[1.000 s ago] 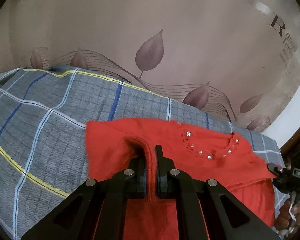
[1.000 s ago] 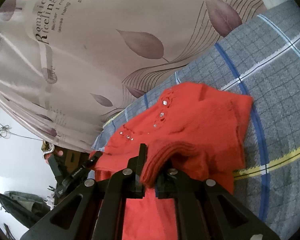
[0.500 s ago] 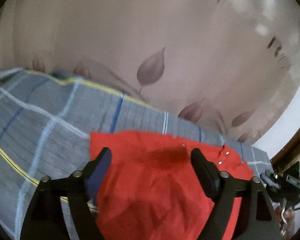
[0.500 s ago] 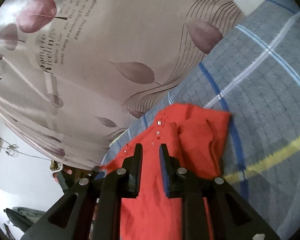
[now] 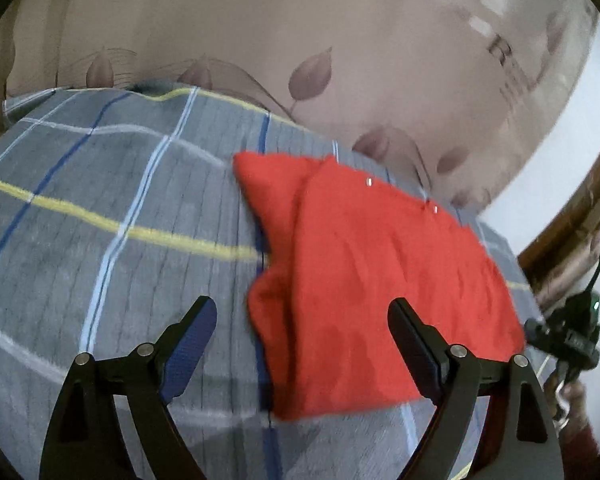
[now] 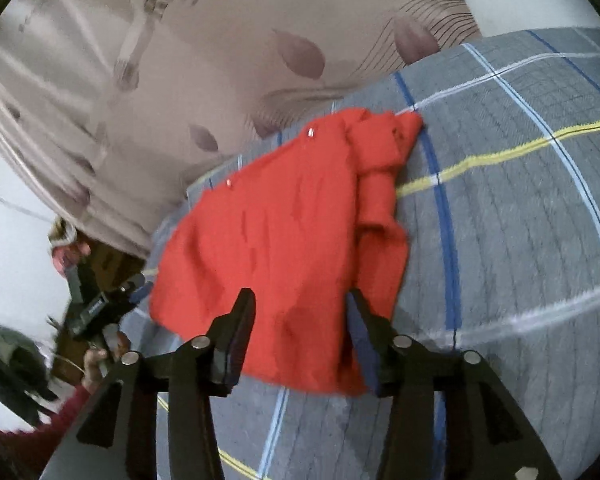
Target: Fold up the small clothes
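A small red knit top (image 5: pixel 372 280) lies folded on the grey checked bedspread (image 5: pixel 112 208); it also shows in the right wrist view (image 6: pixel 284 240), with a bunched sleeve along its right edge. My left gripper (image 5: pixel 302 334) is open and empty, pulled back above the top's near left edge. My right gripper (image 6: pixel 302 316) is open and empty, just above the top's near edge. The other gripper shows at the right edge of the left view (image 5: pixel 568 332) and at the left of the right view (image 6: pixel 100 308).
A beige curtain with leaf print (image 5: pixel 300 40) hangs behind the bed. A wooden frame (image 5: pixel 572 232) stands at the far right. Bedspread stretches to the left of the top in the left wrist view and to the right (image 6: pixel 520 208) in the right wrist view.
Both grippers were shut on folds of the red top a second ago. They have opened, let it go and drawn back; the top now lies flat on the bed.
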